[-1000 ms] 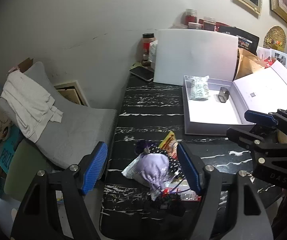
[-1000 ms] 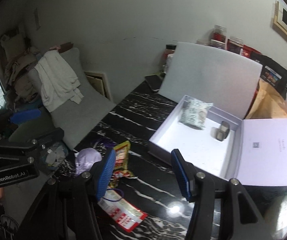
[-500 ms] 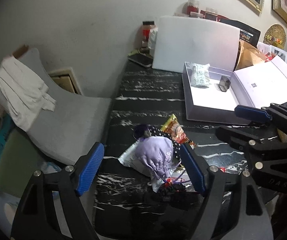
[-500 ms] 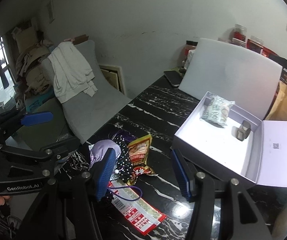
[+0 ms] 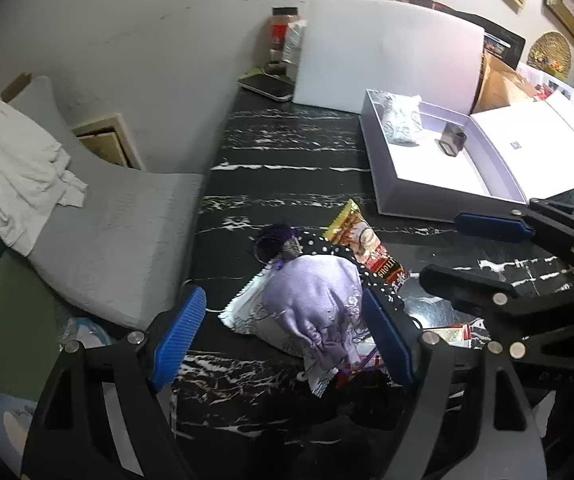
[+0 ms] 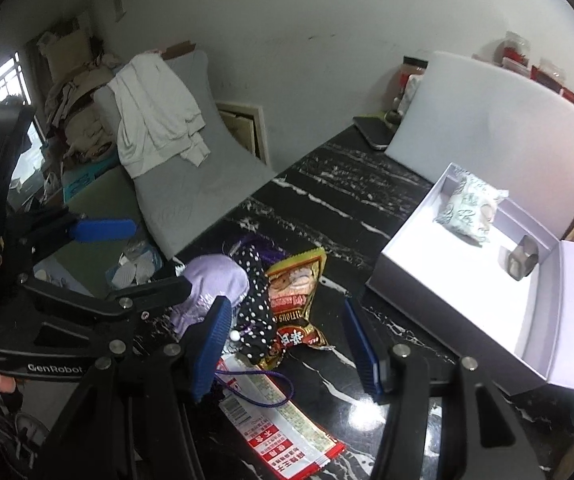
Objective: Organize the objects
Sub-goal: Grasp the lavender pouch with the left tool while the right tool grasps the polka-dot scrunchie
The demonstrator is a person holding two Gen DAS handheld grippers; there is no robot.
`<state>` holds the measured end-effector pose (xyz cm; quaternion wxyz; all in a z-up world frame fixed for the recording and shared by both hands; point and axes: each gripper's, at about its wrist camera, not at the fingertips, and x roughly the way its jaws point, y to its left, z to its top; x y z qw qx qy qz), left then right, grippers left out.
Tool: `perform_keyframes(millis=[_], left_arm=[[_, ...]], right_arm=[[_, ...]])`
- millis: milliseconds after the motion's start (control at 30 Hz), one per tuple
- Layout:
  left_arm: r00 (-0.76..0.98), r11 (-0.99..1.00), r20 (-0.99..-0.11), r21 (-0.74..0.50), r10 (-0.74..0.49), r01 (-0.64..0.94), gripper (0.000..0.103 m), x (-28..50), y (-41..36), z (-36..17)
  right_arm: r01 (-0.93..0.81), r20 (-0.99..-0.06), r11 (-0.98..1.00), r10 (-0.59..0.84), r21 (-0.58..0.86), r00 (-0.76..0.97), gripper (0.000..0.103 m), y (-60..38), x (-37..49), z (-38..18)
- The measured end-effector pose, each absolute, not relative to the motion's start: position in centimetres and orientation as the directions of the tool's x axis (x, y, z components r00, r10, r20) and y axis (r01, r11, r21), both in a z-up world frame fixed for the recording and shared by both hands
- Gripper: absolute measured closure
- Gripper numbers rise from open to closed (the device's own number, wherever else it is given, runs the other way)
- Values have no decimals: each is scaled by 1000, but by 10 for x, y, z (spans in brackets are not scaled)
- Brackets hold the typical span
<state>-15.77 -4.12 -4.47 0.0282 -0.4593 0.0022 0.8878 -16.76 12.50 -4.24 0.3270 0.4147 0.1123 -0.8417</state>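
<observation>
Marble tabletop: only right view shows red-white packet; both grippers' fingers spread.

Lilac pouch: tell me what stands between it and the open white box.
The polka-dot pouch and the snack packet lie beside the lilac pouch on the box side. Past them, bare marble table runs to the open white box.

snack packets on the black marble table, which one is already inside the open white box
The pale green-patterned packet, lying in the open white box near a small dark object. The gold-and-red packet and red-and-white packet lie outside on the table.
</observation>
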Motion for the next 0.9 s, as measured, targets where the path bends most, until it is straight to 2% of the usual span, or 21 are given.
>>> perform_keyframes(millis=[333, 400, 433, 467, 633, 900], left_arm=[[-535, -991, -839, -36, 98, -126, 23, -181, -31, -75], [-534, -990, -839, -38, 107, -139, 28, -182, -31, -80], [-535, -988, -836, -43, 117, -148, 41, -181, -31, -81], [-536, -987, -835, -49, 125, -154, 43, -180, -32, -81], [-550, -984, -819, -96, 164, -150, 49, -174, -43, -79], [-569, -988, -807, -119, 156, -102, 49, -157, -62, -71]], right_arm=[[635, -798, -765, -447, 106, -405, 45, 130, -188, -63], [638, -800, -763, -447, 108, -399, 45, 129, -190, -64], [639, -801, -762, -448, 109, -397, 45, 128, -191, -65], [642, -802, -759, -451, 112, -393, 45, 127, -192, -66], [666, -798, -736, -472, 124, -373, 45, 120, -193, -67], [718, -807, -688, -480, 102, -345, 45, 96, -184, -75]])
